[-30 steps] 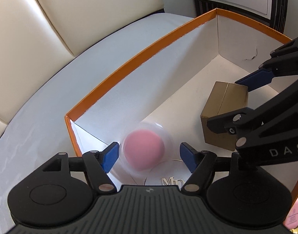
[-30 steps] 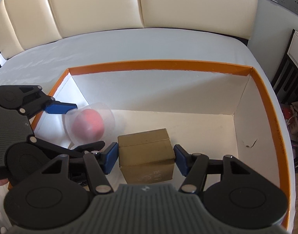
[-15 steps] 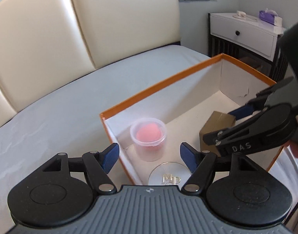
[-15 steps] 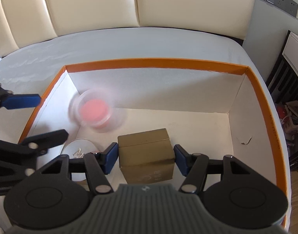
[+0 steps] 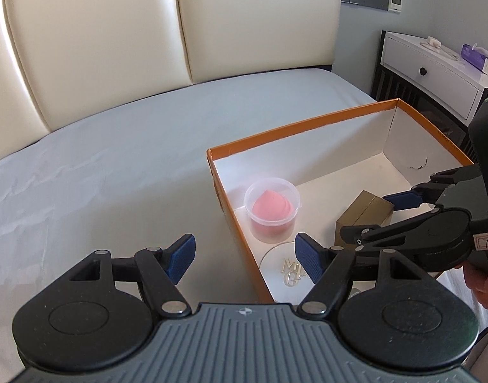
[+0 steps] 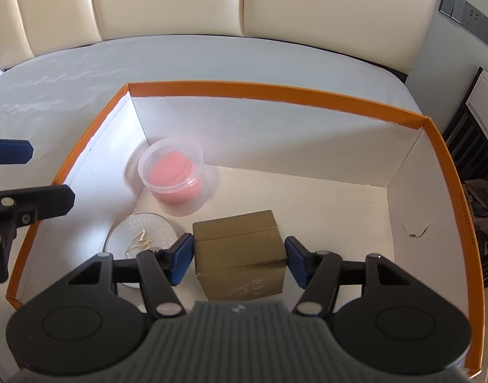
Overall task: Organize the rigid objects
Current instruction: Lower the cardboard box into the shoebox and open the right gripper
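Right gripper [image 6: 237, 260] clamps the stiff, light gold cardboard box [image 6: 240, 252] by its flat sides; left gripper [image 5: 244, 255] stands apart, empty.

Soft, even daylight fills both views, no harsh glare. The box's white inner wall [image 6: 275, 134] carries a soft grey shadow along its far side. The clear tub [image 6: 172, 175] smears with motion blur in the right wrist view, sharper in the left. Fisheye bending curves the headboard [image 5: 100, 48]; corners vignette dark.
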Demonstrator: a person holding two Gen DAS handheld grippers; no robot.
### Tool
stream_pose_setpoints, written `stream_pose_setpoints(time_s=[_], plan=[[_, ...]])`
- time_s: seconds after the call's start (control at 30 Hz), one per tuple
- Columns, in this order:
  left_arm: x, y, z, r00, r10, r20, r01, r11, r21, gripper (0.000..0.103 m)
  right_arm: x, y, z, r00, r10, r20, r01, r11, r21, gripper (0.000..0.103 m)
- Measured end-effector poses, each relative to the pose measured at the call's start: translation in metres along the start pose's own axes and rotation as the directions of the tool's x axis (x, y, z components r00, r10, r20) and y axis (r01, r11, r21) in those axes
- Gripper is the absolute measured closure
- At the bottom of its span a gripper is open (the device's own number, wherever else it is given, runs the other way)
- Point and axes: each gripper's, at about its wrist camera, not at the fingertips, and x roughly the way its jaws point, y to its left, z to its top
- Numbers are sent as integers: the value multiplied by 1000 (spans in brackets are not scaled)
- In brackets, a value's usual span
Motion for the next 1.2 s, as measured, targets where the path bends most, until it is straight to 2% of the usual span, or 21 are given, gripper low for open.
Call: stream_pose_setpoints(time_s=[0.27,0.4,0.5,0.77,0.9,1.2], plan=[[0,0,-3,1000,-2,-7,2,1000,-10,19,1,0,3,1000,12,-10,-12,1000,18,40],[1,-1,-3,1000,-4,-10,4,1000,-14,19,-4,3,3,1000,24,7,-24,1000,9,27],[-1,-2,-4,1000,-4,-9,4,1000,-22,19,-11,5,3,1000,19,22,-20,1000,4,27],[-19,1,-11,1000,-24,20,26,993,-112,19,-55,7,-3,988,17,154,-17,1000,-3,27],[-34,0,-15,999,-27,34,31,990,-134,19,-82,8,-14,973,33,230,-35,999,5,27],[-70,3,-37,997,-63,51,72,974,-214,21,-128,12,-49,941,49,335,-62,998,29,27]])
